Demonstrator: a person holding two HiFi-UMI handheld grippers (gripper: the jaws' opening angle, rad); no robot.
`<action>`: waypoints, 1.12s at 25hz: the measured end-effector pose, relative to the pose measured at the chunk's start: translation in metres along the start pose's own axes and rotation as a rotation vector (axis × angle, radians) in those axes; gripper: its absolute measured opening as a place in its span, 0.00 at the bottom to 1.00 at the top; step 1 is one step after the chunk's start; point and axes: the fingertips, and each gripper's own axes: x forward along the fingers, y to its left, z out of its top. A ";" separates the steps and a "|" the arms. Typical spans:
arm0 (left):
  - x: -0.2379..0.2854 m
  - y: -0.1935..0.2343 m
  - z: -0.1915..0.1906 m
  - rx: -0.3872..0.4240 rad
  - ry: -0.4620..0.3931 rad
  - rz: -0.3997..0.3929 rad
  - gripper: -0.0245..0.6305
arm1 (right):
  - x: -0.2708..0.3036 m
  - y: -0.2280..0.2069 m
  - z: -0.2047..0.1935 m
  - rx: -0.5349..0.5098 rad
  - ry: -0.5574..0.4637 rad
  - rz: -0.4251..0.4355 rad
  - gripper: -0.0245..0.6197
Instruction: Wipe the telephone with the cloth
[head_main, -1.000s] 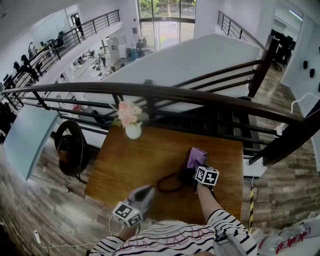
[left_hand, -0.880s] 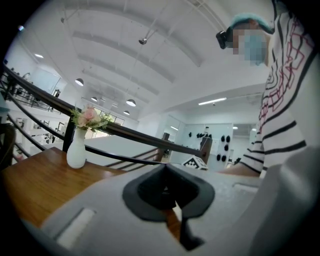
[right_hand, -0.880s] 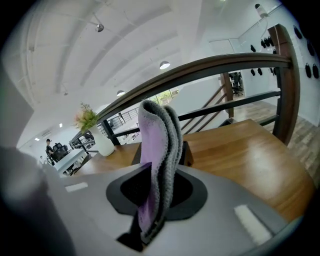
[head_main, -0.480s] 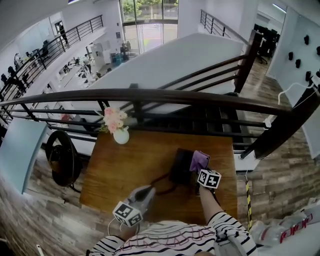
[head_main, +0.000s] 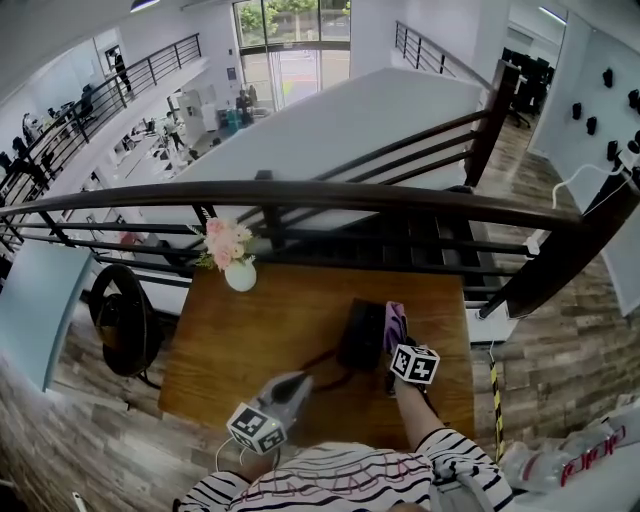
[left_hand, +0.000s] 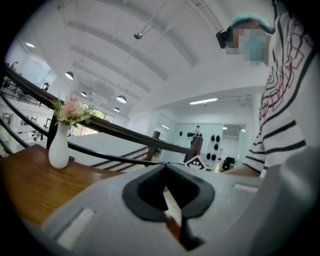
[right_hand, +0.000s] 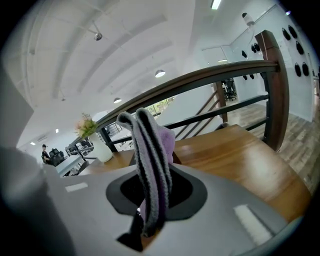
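A black telephone (head_main: 362, 333) lies on the wooden table (head_main: 260, 330), and its dark cord (head_main: 322, 362) loops toward me. My right gripper (head_main: 393, 346) is shut on a purple cloth (head_main: 395, 322), which hangs at the telephone's right edge. In the right gripper view the striped cloth (right_hand: 150, 150) stands folded and edge-on between the jaws of that gripper (right_hand: 149, 202), hiding the telephone. My left gripper (head_main: 299, 381) rests low near the table's front edge, left of the cord. It (left_hand: 172, 212) is shut with nothing in it.
A white vase of pink flowers (head_main: 238, 268) stands at the table's far left corner. A dark railing (head_main: 350, 195) runs just behind the table, with a stairwell drop beyond. A round black seat (head_main: 120, 315) sits on the floor to the left.
The right gripper has drawn slightly back toward me along the telephone's right side, and the cloth now shows edge-on and narrower. The left gripper has stayed put.
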 end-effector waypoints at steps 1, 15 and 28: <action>-0.003 0.001 0.000 -0.001 -0.001 0.009 0.04 | -0.001 0.008 0.000 -0.003 -0.006 0.011 0.13; -0.062 0.017 -0.001 -0.010 -0.034 0.155 0.04 | 0.035 0.106 -0.053 0.005 0.092 0.193 0.13; -0.055 0.000 0.000 -0.009 -0.019 0.117 0.04 | 0.025 0.055 -0.060 0.043 0.107 0.092 0.13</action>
